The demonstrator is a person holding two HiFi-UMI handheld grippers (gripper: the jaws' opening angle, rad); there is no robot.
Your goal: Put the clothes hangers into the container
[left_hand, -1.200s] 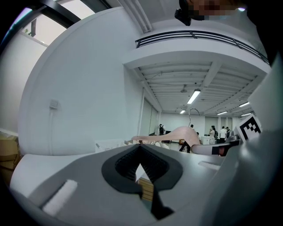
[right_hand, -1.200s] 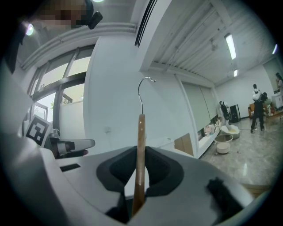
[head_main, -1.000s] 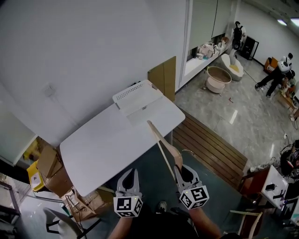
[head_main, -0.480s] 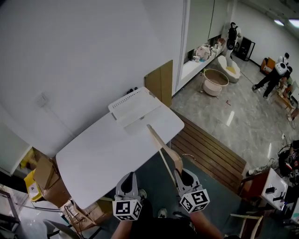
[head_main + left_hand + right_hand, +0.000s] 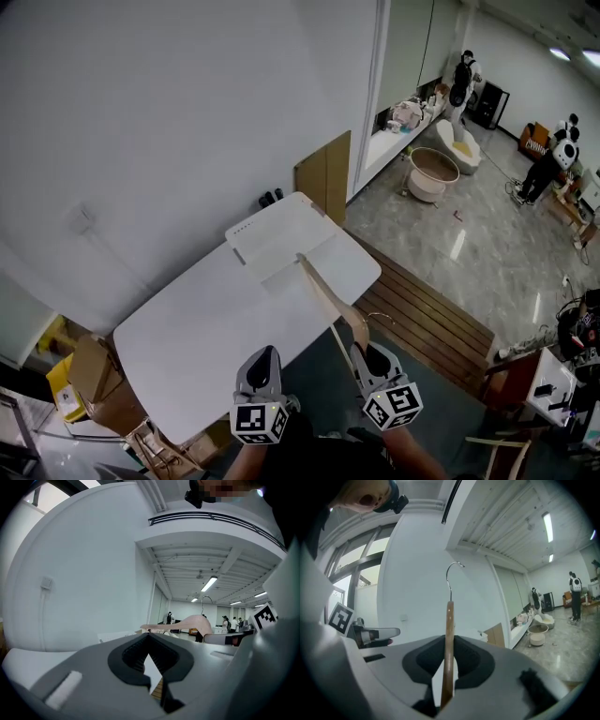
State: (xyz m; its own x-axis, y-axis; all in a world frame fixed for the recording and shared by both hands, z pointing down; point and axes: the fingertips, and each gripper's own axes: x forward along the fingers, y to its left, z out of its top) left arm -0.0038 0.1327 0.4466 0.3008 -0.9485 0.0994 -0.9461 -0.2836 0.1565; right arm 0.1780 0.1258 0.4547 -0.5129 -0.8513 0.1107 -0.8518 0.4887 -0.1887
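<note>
The right gripper (image 5: 368, 352) is clamped on a wooden hanger (image 5: 352, 322), with its jaws pressed against the flat sides of one arm. In the right gripper view the hanger stands edge-on between them, with the metal hook (image 5: 452, 573) at the top. From the head view, the free arm slants up and away over the near corner of the white table (image 5: 206, 319). Its tip lines up with the near edge of the white container (image 5: 277, 232) (whether it is actually above the container cannot be told).

The container sits at the far end of the table, by the wall, and looks empty.

The left gripper (image 5: 265, 354) hangs beside the right one, off the table's near edge. Its jaws are drawn together at the tips with nothing between them (only a sliver of table shows through the gap behind). The hanger crosses its view further off, to the right.
</note>
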